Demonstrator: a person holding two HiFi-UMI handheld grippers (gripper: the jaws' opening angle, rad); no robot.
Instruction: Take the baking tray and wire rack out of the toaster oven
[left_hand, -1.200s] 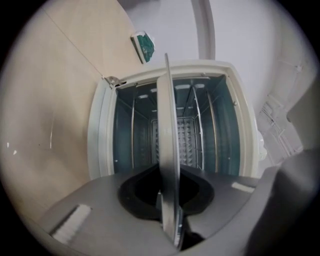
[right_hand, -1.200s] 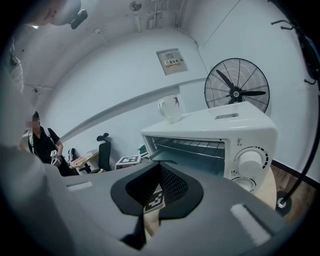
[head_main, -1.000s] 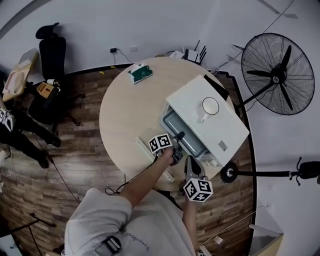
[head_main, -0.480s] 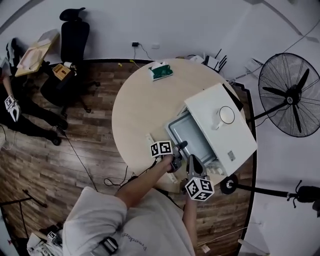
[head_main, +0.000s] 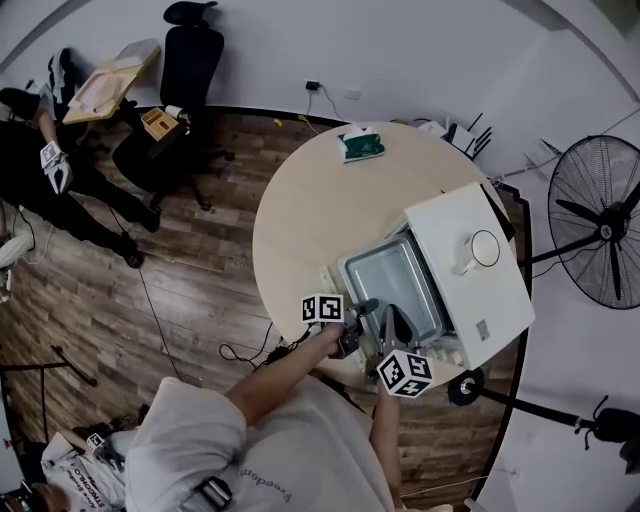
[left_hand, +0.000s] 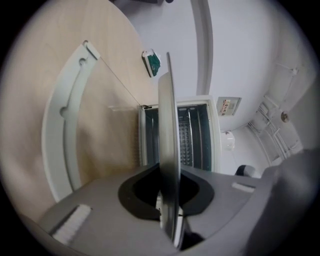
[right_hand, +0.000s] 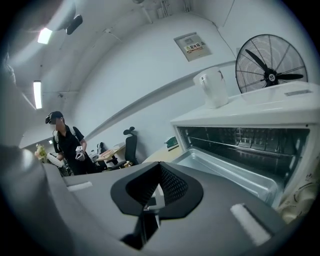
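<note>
The white toaster oven (head_main: 470, 265) stands open on the round table (head_main: 300, 210), its glass door (left_hand: 65, 115) folded down. The grey baking tray (head_main: 392, 288) sticks far out of the opening. My left gripper (head_main: 362, 308) is shut on the tray's near rim; in the left gripper view the tray (left_hand: 169, 140) runs edge-on between the pads. The wire rack (right_hand: 240, 142) sits inside the oven above the tray (right_hand: 225, 175). My right gripper (head_main: 392, 322) hovers just right of the left one, near the tray's front edge. Its jaws (right_hand: 155, 192) are shut, with nothing held.
A white cup (head_main: 478, 248) stands on the oven's top. A green box (head_main: 360, 146) lies at the table's far edge. A big floor fan (head_main: 600, 235) stands to the right, an office chair (head_main: 190, 50) and a person (head_main: 40, 170) to the left.
The tray has slid farther out of the oven toward me, with my left gripper shut on it. My right gripper has drawn back alongside.
</note>
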